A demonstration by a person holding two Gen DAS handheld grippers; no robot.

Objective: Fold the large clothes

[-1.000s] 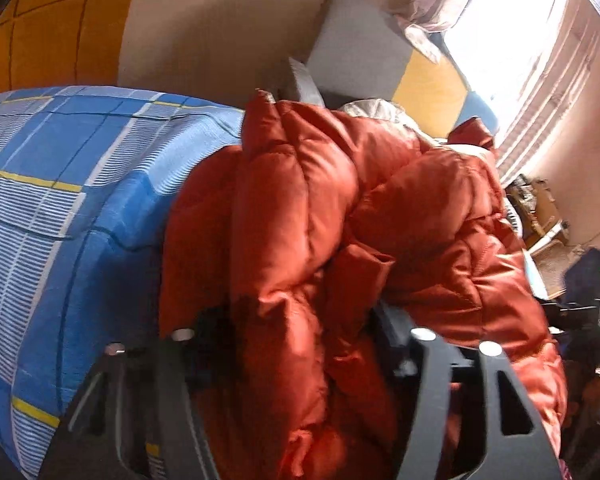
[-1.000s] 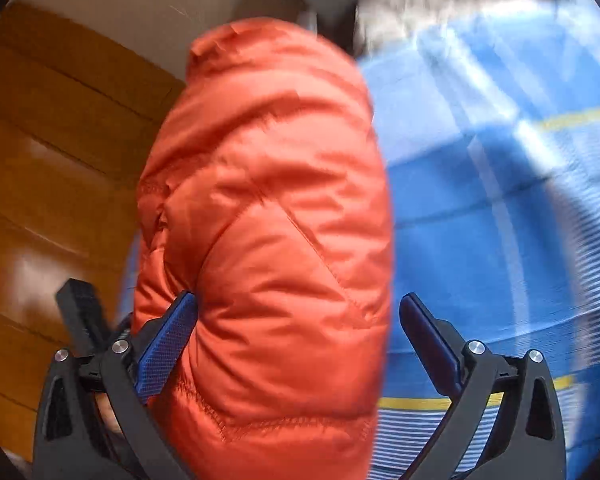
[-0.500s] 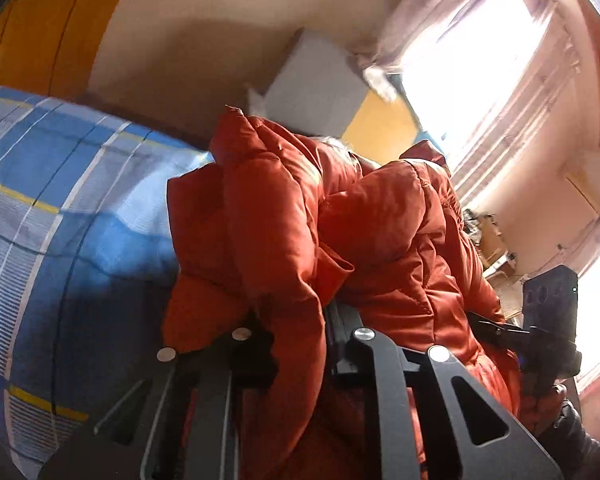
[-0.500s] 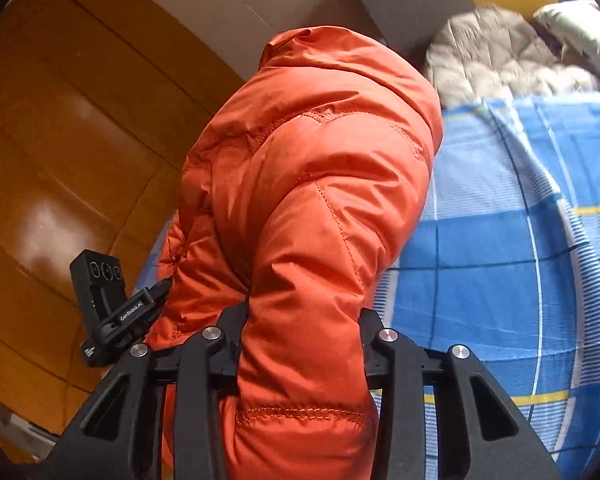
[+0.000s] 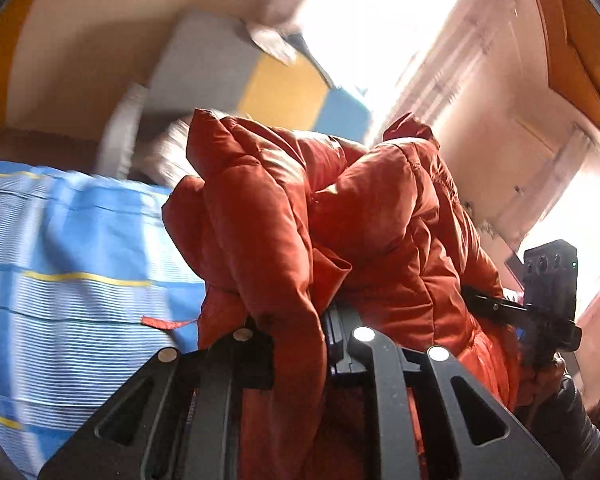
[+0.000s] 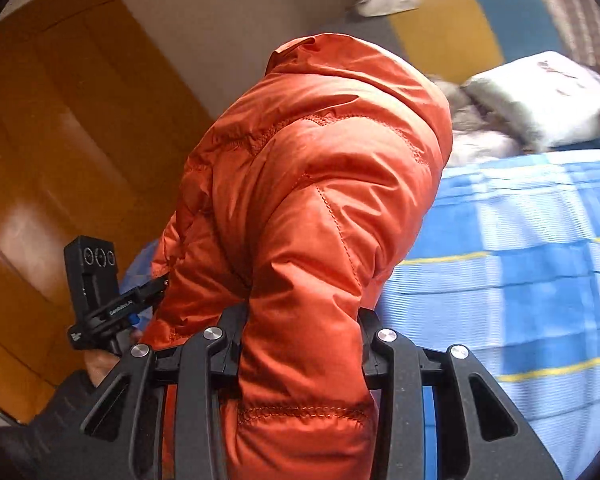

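An orange puffer jacket (image 5: 340, 232) hangs bunched between both grippers, lifted above a blue checked bed sheet (image 5: 72, 264). My left gripper (image 5: 296, 332) is shut on a thick fold of the jacket, which hides its fingertips. In the right wrist view the jacket (image 6: 312, 200) fills the middle and my right gripper (image 6: 300, 332) is shut on another padded fold. The right gripper also shows at the right edge of the left wrist view (image 5: 548, 296), and the left gripper shows at the left of the right wrist view (image 6: 96, 292). The sheet shows to the right (image 6: 512, 280).
Pillows (image 6: 540, 92) and a pale quilt (image 6: 480, 136) lie at the head of the bed. A grey, yellow and blue headboard (image 5: 260, 80) stands behind. A wooden door (image 6: 60, 140) is to the left. A bright curtained window (image 5: 400, 20) is beyond the bed.
Both grippers closed on the jacket about half a second ago and have since raised it higher off the bed. The views tilted up toward the wall and window.
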